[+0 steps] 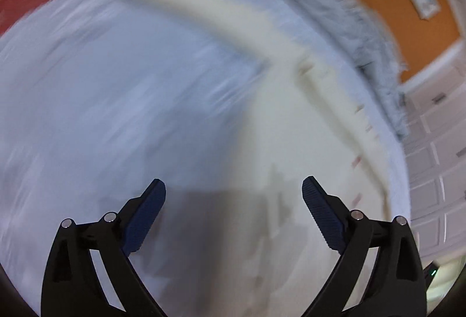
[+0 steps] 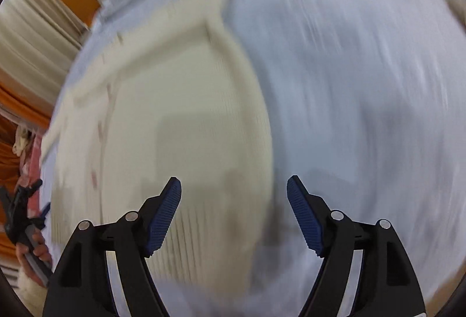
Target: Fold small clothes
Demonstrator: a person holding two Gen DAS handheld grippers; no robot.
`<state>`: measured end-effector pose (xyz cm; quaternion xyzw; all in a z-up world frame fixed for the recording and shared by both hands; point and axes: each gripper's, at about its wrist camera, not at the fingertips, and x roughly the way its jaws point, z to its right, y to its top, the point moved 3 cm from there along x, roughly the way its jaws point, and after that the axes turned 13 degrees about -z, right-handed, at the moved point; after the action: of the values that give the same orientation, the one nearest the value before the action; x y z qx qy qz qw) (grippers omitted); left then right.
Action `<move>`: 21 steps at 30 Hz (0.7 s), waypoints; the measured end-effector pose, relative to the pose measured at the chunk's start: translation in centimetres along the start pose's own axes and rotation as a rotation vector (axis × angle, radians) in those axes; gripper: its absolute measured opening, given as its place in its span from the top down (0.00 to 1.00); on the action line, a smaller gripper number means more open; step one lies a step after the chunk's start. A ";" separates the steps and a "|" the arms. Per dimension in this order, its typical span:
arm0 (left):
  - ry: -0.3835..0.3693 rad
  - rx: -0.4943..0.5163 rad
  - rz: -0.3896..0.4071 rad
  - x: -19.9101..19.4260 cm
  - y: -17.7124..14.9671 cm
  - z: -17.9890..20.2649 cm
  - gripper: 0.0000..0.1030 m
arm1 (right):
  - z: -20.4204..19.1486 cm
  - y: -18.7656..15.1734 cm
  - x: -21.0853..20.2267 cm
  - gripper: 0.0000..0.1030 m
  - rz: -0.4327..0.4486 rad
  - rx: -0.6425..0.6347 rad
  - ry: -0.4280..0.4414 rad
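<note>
In the left wrist view, the left hand-held gripper (image 1: pixel 234 187) stood wide, with nothing between its blue pads (image 1: pixel 144 219). The cream garment (image 1: pixel 291 142) lay flat beneath and ahead of that gripper, spreading from between the fingers toward the right. One long cream sleeve (image 1: pixel 204 4) arced away from the garment across the far part of the white sheet (image 1: pixel 102 90). The surface looked like a bed covered by that sheet. Beyond the garment lay a pale blue fringed cloth (image 1: pixel 343 14), and past it an orange wall (image 1: pixel 393 5) and white panelled cabinets (image 1: pixel 434 148). Everything was smeared by motion blur.

In the right wrist view, the right hand-held gripper (image 2: pixel 234 186) was also spread wide and held nothing. The cream garment (image 2: pixel 180 125) lay under and ahead of it, mostly toward the left finger, its right edge running up between the two fingers. White sheet (image 2: pixel 364 98) filled the side right of the garment. Left of the garment, the other hand-held gripper (image 2: pixel 21 209) showed at the frame edge, gripped by a person's hand (image 2: pixel 32 250); its jaws could not be read there. One garment, one fringed cloth and two grippers were visible.
</note>
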<state>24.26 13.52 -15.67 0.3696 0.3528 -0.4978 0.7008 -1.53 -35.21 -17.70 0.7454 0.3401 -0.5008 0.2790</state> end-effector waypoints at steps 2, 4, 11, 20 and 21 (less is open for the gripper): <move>-0.052 -0.061 -0.041 -0.3 -3.3 -2.3 0.10 | -0.4 -2.3 0.1 0.26 0.033 0.003 0.003; -0.056 -0.045 -0.030 -0.6 -4.8 -1.6 0.10 | -1.7 -3.1 0.7 0.25 0.049 -0.056 -0.004; -0.114 -0.057 -0.196 2.2 -6.0 2.1 0.93 | -1.5 -2.1 -2.7 0.95 0.123 0.010 0.093; -0.121 0.048 -0.282 -2.4 -12.3 2.1 0.92 | 1.3 -8.0 -5.5 0.94 0.013 -0.139 -0.075; -0.107 0.042 -0.303 -2.0 -12.8 1.7 0.89 | 1.3 -8.0 -5.2 0.89 0.005 -0.144 -0.122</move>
<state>11.67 9.98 -15.26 0.2997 0.3561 -0.6240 0.6276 -9.95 -32.47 -13.88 0.6924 0.3557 -0.5187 0.3535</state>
